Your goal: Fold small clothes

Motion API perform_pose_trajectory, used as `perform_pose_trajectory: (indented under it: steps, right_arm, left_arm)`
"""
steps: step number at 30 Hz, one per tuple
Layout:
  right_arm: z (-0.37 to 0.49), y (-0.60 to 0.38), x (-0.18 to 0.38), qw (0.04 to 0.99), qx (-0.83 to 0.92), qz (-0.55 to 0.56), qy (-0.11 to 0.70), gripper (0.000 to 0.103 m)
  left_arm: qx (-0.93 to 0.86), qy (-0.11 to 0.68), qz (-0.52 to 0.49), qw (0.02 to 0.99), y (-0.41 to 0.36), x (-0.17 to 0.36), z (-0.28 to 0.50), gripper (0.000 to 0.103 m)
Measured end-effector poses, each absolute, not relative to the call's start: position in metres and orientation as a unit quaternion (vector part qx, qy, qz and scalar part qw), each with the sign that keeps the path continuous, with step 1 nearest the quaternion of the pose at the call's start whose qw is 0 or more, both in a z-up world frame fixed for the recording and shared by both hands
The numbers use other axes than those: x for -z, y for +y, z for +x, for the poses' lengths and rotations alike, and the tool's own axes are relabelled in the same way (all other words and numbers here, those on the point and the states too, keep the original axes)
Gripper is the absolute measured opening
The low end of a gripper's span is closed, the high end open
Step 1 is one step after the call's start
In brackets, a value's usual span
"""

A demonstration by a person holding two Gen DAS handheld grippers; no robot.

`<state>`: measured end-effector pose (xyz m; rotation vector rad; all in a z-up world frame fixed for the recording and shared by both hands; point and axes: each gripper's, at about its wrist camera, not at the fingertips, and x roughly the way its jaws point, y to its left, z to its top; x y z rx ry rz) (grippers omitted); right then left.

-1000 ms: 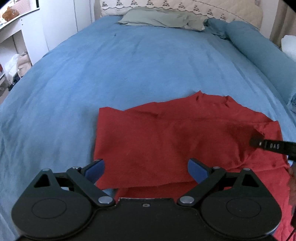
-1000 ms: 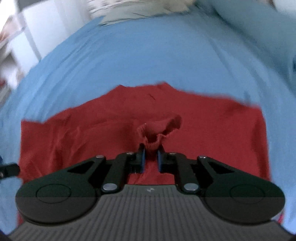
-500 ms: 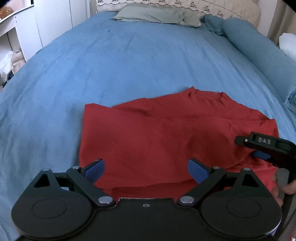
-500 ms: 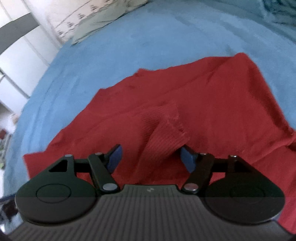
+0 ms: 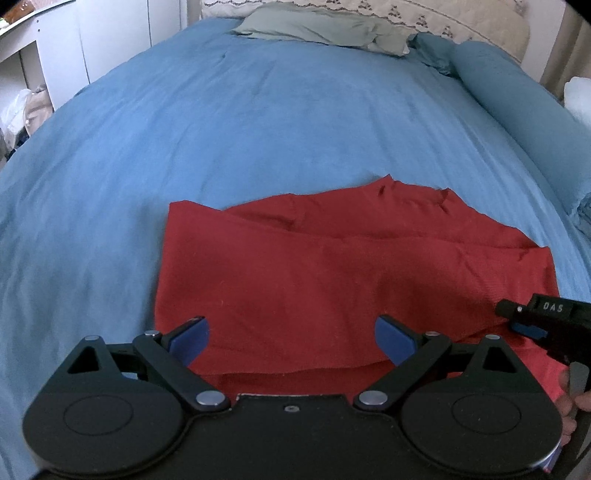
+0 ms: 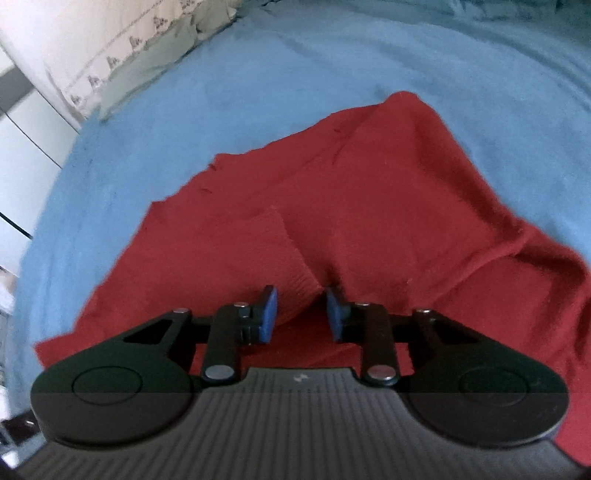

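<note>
A red garment [image 5: 332, 266] lies partly folded on the blue bed cover [image 5: 258, 110]. My left gripper [image 5: 291, 336] hangs open and wide over the garment's near edge, with nothing between its blue pads. My right gripper [image 6: 301, 314] is low over the garment's right part and its jaws are closing. The corner of a folded red flap [image 6: 291, 266] lies between its pads, and I see no firm pinch on it. In the left wrist view the right gripper [image 5: 517, 317] shows at the garment's near right edge, with a hand [image 5: 565, 402] behind it.
A grey-green pillow [image 5: 314, 26] lies at the head of the bed and a blue bolster [image 5: 517, 96] runs along the right side. White cabinets [image 5: 92, 44] stand beyond the bed's left edge. Wide bare blue cover lies past the garment.
The right gripper released the bunched red cloth, opened wide, rolled and sank toward the garment's near right edge. Its jaws now stand narrower around a flap corner. The left gripper barely moved.
</note>
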<state>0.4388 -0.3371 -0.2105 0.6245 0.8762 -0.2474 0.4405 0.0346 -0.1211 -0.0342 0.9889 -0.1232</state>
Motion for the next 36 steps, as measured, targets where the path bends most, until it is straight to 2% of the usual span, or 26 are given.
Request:
perform_pose_trajectory:
  steps: [5,7,8,9,15,20,22,26,29,31,33,34,36]
  right_arm:
    - [0.451,-0.342,0.215,0.848,0.099,0.321,0.409,0.048]
    - [0.457,-0.339,0.213,0.852,0.098,0.302,0.417,0.038]
    - [0.459,-0.338,0.210,0.854,0.099,0.288,0.423,0.027]
    - [0.461,-0.337,0.207,0.855,0.096,0.279,0.427,0.024]
    - [0.455,-0.348,0.152,0.884,0.062,0.269,0.378,0.023]
    - [0.438,-0.373,0.107,0.920,0.090,0.199,0.325,0.023]
    - [0.434,-0.383,0.113,0.925,0.110,0.151,0.332,0.023]
    - [0.435,-0.393,0.156,0.909,0.119,0.118,0.382,0.023]
    - [0.436,-0.392,0.179,0.901,0.114,0.107,0.405,0.027]
    - [0.435,-0.387,0.179,0.902,0.131,0.095,0.401,0.043]
    - [0.425,-0.378,0.171,0.907,0.156,0.070,0.384,0.095]
    - [0.420,-0.371,0.165,0.915,0.165,0.058,0.364,0.102]
    - [0.411,-0.355,0.157,0.934,0.124,0.042,0.332,0.103]
  left_arm:
    - [0.060,0.475,-0.014,0.878,0.035,0.121,0.441,0.098]
    - [0.059,0.477,-0.013,0.877,0.034,0.122,0.441,0.098]
    - [0.058,0.477,-0.013,0.877,0.034,0.122,0.441,0.098]
    - [0.057,0.478,-0.013,0.877,0.034,0.122,0.441,0.098]
    - [0.057,0.476,-0.010,0.877,0.033,0.123,0.442,0.098]
    - [0.058,0.479,-0.013,0.876,0.032,0.126,0.442,0.098]
    - [0.059,0.481,-0.012,0.875,0.031,0.127,0.442,0.098]
    - [0.061,0.485,-0.004,0.873,0.028,0.131,0.443,0.098]
    - [0.064,0.485,0.007,0.872,0.026,0.134,0.443,0.098]
    - [0.067,0.484,0.012,0.872,0.026,0.134,0.444,0.098]
    - [0.072,0.482,0.017,0.873,0.023,0.135,0.445,0.098]
    - [0.073,0.481,0.020,0.874,0.022,0.135,0.446,0.098]
    - [0.077,0.479,0.026,0.874,0.018,0.135,0.448,0.098]
